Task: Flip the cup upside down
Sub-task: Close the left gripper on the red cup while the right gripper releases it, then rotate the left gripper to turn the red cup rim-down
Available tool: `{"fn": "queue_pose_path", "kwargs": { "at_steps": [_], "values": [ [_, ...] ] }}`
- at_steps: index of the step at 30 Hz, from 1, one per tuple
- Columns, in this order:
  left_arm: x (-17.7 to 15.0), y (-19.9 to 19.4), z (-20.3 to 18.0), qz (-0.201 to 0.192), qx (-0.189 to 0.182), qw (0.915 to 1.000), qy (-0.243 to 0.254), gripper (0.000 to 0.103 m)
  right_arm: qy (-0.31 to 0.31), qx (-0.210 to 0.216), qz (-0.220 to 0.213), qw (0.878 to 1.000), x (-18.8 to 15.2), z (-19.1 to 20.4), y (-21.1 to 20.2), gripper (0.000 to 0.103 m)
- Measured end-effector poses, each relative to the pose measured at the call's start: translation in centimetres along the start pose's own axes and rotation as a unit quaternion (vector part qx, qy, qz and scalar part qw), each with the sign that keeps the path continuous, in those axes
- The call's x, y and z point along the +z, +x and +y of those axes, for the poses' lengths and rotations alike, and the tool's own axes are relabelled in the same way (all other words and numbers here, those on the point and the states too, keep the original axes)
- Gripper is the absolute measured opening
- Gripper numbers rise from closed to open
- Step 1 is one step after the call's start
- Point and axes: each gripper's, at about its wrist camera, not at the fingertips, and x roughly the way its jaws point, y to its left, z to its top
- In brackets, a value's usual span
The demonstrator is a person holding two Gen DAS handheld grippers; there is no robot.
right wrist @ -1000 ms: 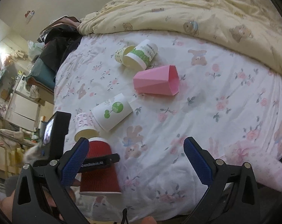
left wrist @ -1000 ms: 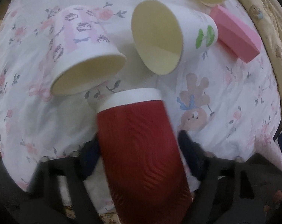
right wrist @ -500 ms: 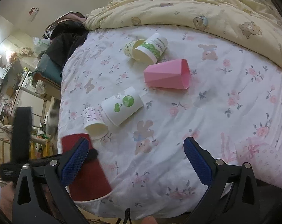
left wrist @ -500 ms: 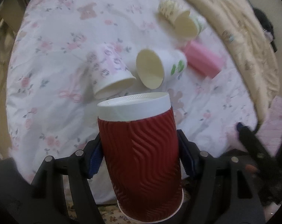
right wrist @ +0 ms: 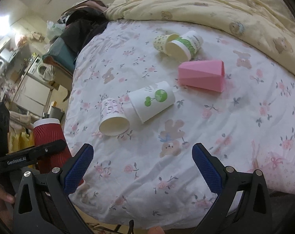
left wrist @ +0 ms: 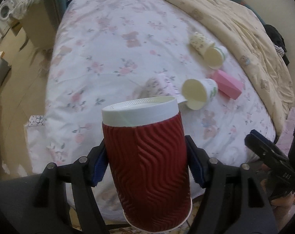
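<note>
Item 1. Left gripper (left wrist: 147, 163): fingers clamped on both sides of the red ribbed cup (left wrist: 147, 163), held in the air off the near edge of the bed (left wrist: 100, 44). The cup's narrower white-banded end points away from the camera and upward, its wider rolled rim toward the camera and down; from the right wrist view it stands roughly mouth-down.

Item 2. Right gripper (right wrist: 142, 167): fingers spread wide, holding nothing, hovering over the near edge of the bed.

Item 3. Mid-bed: patterned white cup (right wrist: 113, 117) and green-print cup (right wrist: 153, 99), both on their sides, touching.

Item 4. Beyond them: pink faceted cup (right wrist: 203, 76), on its side.

Item 5. Toward the far edge, near the yellow quilt (right wrist: 215, 3): two more cups lying together.

Status: inversion of the red ribbed cup appears largely made in the air; setting it mouth-down on the bed and releasing it remain.
</note>
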Motion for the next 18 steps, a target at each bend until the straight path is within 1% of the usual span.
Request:
{"fn": "queue_pose_path", "kwargs": {
  "at_steps": [3,6,7,9,11,12,14,18],
  "values": [
    [-0.4,0.2,0.9,-0.009,-0.001,0.9999,-0.007,0.068,-0.012,-0.009,0.007,1.000,-0.2,0.4,0.5,0.103],
    [-0.7,0.2,1.1,-0.030,-0.001,0.9995,-0.008,0.068,-0.015,-0.018,0.018,1.000,-0.3,0.5,1.3,0.103],
    [-0.7,0.2,1.1,-0.032,-0.007,0.9994,-0.011,0.068,-0.015,-0.020,0.019,1.000,-0.3,0.5,1.4,0.103],
    [-0.6,0.1,0.9,-0.034,-0.029,0.9989,-0.014,0.068,-0.015,-0.024,0.020,0.999,-0.3,0.5,1.6,0.103],
    [-0.4,-0.2,0.5,-0.043,-0.035,0.9984,-0.007,0.068,-0.013,-0.019,0.021,1.000,-0.2,0.5,1.7,0.103],
    [-0.4,-0.2,0.4,-0.045,-0.036,0.9983,-0.006,0.068,-0.012,-0.014,0.022,1.000,-0.2,0.6,1.7,0.103],
    [-0.4,0.0,0.2,-0.043,-0.041,0.9982,-0.006,0.068,-0.014,0.010,0.028,0.999,-0.2,0.9,1.7,0.103],
    [-0.5,0.2,-0.1,-0.045,-0.038,0.9982,-0.004,0.068,-0.023,0.085,0.049,0.995,-0.4,2.1,1.9,0.103]
  ]
}}
